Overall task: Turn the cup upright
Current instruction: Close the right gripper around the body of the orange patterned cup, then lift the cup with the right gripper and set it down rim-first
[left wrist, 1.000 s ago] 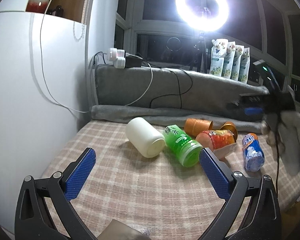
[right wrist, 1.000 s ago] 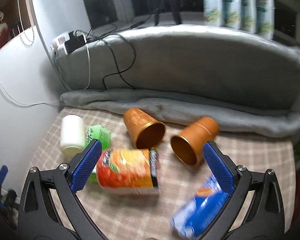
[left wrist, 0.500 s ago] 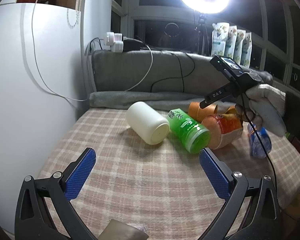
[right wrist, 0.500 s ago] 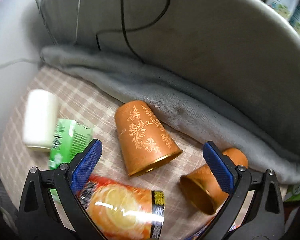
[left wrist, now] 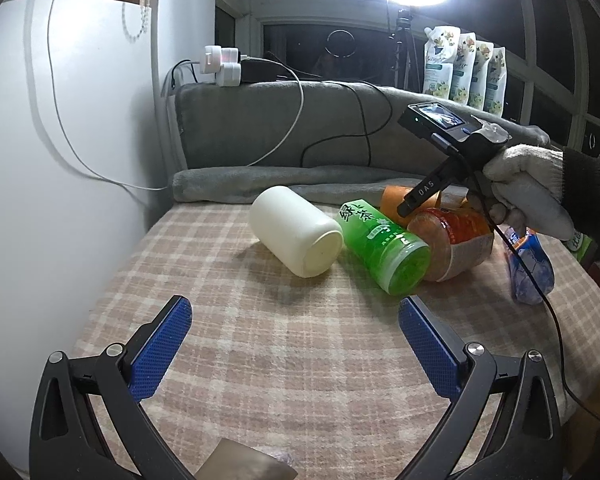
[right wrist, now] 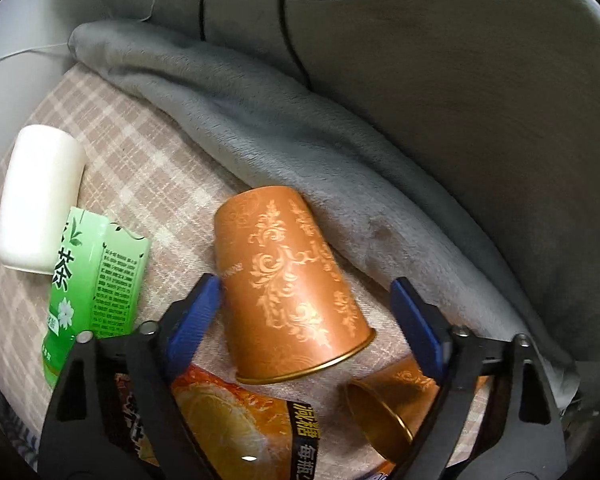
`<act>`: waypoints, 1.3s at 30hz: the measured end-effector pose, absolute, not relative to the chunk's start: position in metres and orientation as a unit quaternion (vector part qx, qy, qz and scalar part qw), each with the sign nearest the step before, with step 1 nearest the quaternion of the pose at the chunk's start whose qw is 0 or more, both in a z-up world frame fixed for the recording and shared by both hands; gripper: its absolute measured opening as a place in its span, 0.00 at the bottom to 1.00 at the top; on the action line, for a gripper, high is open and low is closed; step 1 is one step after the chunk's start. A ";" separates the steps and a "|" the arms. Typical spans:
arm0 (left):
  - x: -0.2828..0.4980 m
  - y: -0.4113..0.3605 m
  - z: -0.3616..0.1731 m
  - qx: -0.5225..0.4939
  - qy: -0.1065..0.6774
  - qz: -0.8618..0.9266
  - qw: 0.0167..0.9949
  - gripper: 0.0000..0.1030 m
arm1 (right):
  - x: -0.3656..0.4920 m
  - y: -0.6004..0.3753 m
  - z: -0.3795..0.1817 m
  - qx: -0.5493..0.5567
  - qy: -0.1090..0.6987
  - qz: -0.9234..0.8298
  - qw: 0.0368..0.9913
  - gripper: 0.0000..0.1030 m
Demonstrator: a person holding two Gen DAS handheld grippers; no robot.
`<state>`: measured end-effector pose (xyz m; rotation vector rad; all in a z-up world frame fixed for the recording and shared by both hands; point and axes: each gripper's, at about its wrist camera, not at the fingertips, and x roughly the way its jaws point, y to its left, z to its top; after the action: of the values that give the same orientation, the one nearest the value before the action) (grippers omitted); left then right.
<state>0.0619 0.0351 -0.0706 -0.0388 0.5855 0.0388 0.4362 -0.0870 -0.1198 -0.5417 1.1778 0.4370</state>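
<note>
An orange cup with a gold pattern (right wrist: pixel 288 284) lies on its side on the checked cloth, rim toward me. My right gripper (right wrist: pixel 306 304) is open with its jaws on either side of the cup; the left pad (right wrist: pixel 194 316) is close to the cup wall. A second orange cup (right wrist: pixel 392 408) lies on its side just right of it. In the left wrist view the right gripper body (left wrist: pixel 444 160) hides most of the orange cup (left wrist: pixel 394 200). My left gripper (left wrist: pixel 296 344) is open and empty above the cloth's near part.
A white cup (left wrist: pixel 296 236), a green tea bottle (left wrist: pixel 384 252), an orange-labelled bottle (left wrist: pixel 452 240) and a blue bottle (left wrist: pixel 528 268) lie on their sides on the cloth (left wrist: pixel 260 340). A grey blanket roll (right wrist: pixel 300 140) and cushion with cables run along the back.
My right gripper has moved forward and down onto the patterned orange cup, which now sits between its open jaws. The left gripper has hardly moved.
</note>
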 end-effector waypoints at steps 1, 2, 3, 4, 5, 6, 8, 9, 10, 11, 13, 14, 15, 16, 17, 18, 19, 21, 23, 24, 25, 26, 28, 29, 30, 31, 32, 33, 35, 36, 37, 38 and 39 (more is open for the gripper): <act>0.062 0.036 -0.071 -0.020 0.288 0.020 0.957 1.00 | 0.437 -0.083 -0.121 -0.255 0.545 0.204 0.772 0.77; 0.063 0.036 -0.071 -0.022 0.288 0.021 0.957 1.00 | 0.437 -0.081 -0.125 -0.261 0.546 0.205 0.769 0.73; 0.063 0.037 -0.071 -0.021 0.288 0.023 0.957 1.00 | 0.438 -0.078 -0.126 -0.269 0.543 0.205 0.769 0.72; 0.063 0.038 -0.071 -0.023 0.288 0.024 0.957 1.00 | 0.439 -0.075 -0.126 -0.275 0.540 0.205 0.769 0.72; 0.062 0.039 -0.071 -0.024 0.287 0.024 0.957 1.00 | 0.440 -0.072 -0.126 -0.278 0.538 0.206 0.769 0.70; 0.062 0.039 -0.071 -0.025 0.287 0.025 0.957 1.00 | 0.442 -0.070 -0.125 -0.280 0.537 0.205 0.769 0.68; 0.061 0.040 -0.070 -0.024 0.286 0.026 0.958 1.00 | 0.448 -0.064 -0.123 -0.282 0.533 0.201 0.772 0.67; 0.061 0.040 -0.070 -0.023 0.285 0.027 0.958 1.00 | 0.449 -0.063 -0.121 -0.280 0.531 0.201 0.774 0.66; 0.061 0.040 -0.070 -0.022 0.285 0.027 0.958 1.00 | 0.451 -0.061 -0.119 -0.277 0.529 0.203 0.776 0.66; 0.060 0.041 -0.069 -0.022 0.284 0.028 0.958 1.00 | 0.454 -0.059 -0.116 -0.274 0.527 0.206 0.778 0.66; 0.059 0.042 -0.069 -0.024 0.283 0.029 0.958 1.00 | 0.459 -0.056 -0.114 -0.274 0.525 0.206 0.779 0.65; 0.059 0.042 -0.069 -0.025 0.283 0.029 0.958 1.00 | 0.462 -0.054 -0.113 -0.276 0.524 0.205 0.780 0.65; 0.059 0.043 -0.069 -0.025 0.283 0.030 0.958 1.00 | 0.465 -0.053 -0.112 -0.277 0.522 0.204 0.781 0.65; 0.059 0.043 -0.069 -0.024 0.283 0.031 0.958 1.00 | 0.465 -0.055 -0.107 -0.277 0.521 0.204 0.781 0.65; 0.058 0.043 -0.069 -0.023 0.283 0.032 0.958 1.00 | 0.470 -0.054 -0.104 -0.274 0.520 0.205 0.782 0.65; 0.058 0.043 -0.069 -0.023 0.283 0.032 0.958 1.00 | 0.470 -0.053 -0.103 -0.273 0.520 0.205 0.783 0.65; 0.058 0.043 -0.069 -0.023 0.282 0.032 0.958 1.00 | 0.469 -0.054 -0.101 -0.271 0.518 0.206 0.785 0.65; 0.058 0.044 -0.069 -0.024 0.282 0.033 0.958 1.00 | 0.475 -0.046 -0.092 -0.267 0.516 0.206 0.787 0.64; 0.059 0.044 -0.070 -0.024 0.282 0.033 0.959 1.00 | 0.475 -0.039 -0.084 -0.262 0.514 0.207 0.790 0.64; 0.059 0.045 -0.070 -0.024 0.282 0.033 0.959 1.00 | 0.477 -0.037 -0.081 -0.261 0.513 0.208 0.791 0.64; 0.059 0.045 -0.070 -0.024 0.282 0.033 0.959 1.00 | 0.473 -0.042 -0.078 -0.259 0.511 0.209 0.793 0.64; 0.059 0.045 -0.070 -0.024 0.282 0.032 0.959 1.00 | 0.477 -0.041 -0.073 -0.257 0.509 0.210 0.794 0.64; 0.059 0.045 -0.070 -0.024 0.282 0.033 0.959 1.00 | 0.462 -0.059 -0.061 -0.251 0.505 0.212 0.798 0.64; 0.059 0.045 -0.070 -0.024 0.282 0.033 0.959 1.00 | 0.465 -0.059 -0.055 -0.247 0.502 0.213 0.801 0.64; 0.059 0.045 -0.070 -0.024 0.282 0.033 0.959 1.00 | 0.458 -0.059 -0.056 -0.244 0.500 0.214 0.803 0.64; 0.059 0.045 -0.070 -0.023 0.281 0.033 0.959 1.00 | 0.451 -0.057 -0.056 -0.241 0.497 0.217 0.805 0.64; 0.060 0.045 -0.070 -0.023 0.281 0.033 0.959 1.00 | 0.449 -0.055 -0.048 -0.240 0.491 0.223 0.807 0.64; 0.060 0.046 -0.070 -0.021 0.281 0.034 0.959 1.00 | 0.445 -0.054 -0.043 -0.239 0.486 0.227 0.810 0.64; 0.060 0.047 -0.069 -0.021 0.280 0.035 0.959 1.00 | 0.439 -0.055 -0.026 -0.231 0.476 0.237 0.815 0.64; 0.059 0.047 -0.069 -0.020 0.279 0.036 0.959 1.00 | 0.427 -0.057 -0.029 -0.228 0.471 0.243 0.817 0.64; 0.059 0.047 -0.068 -0.019 0.279 0.037 0.960 1.00 | 0.417 -0.058 -0.025 -0.225 0.465 0.252 0.819 0.64; 0.058 0.048 -0.067 -0.016 0.278 0.038 0.960 1.00 | 0.404 -0.062 -0.023 -0.224 0.460 0.259 0.819 0.64; 0.058 0.048 -0.067 -0.012 0.277 0.038 0.960 1.00 | 0.392 -0.065 -0.020 -0.224 0.454 0.269 0.820 0.64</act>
<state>0.0577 0.0482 -0.0666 -0.0248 0.5622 0.0764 0.3920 -0.0645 -0.0195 -0.4771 0.9665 0.5719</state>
